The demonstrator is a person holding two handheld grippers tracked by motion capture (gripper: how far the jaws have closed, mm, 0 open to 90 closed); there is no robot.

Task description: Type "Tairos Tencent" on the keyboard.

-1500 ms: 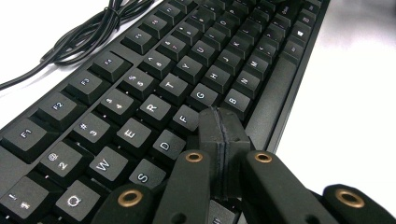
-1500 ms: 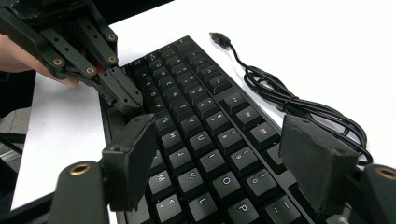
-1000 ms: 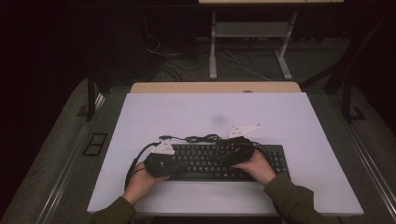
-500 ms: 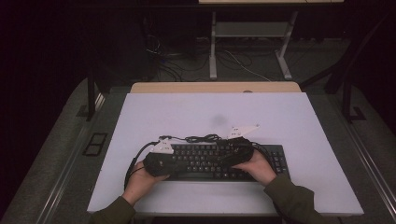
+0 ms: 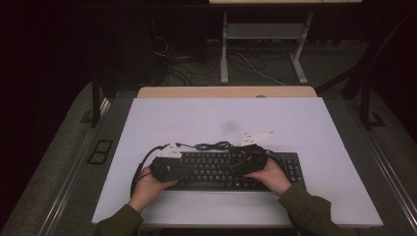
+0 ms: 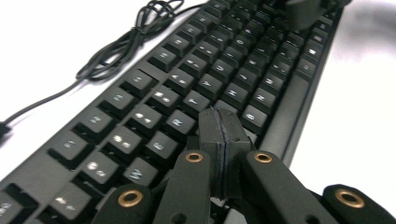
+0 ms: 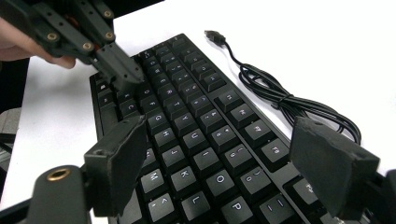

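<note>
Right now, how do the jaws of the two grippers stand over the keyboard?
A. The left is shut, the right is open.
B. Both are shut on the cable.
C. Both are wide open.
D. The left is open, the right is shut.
A: in the left gripper view the left gripper has its pads pressed together above the keyboard; in the right gripper view the right gripper has its jaws wide apart, nothing between them.

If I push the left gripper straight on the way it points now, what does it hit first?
Most likely the keyboard itself: the left gripper, fingers shut, points low along the key rows with its tip just over the keys. Farther along that line sits the right gripper, though depth is hard to judge.
</note>
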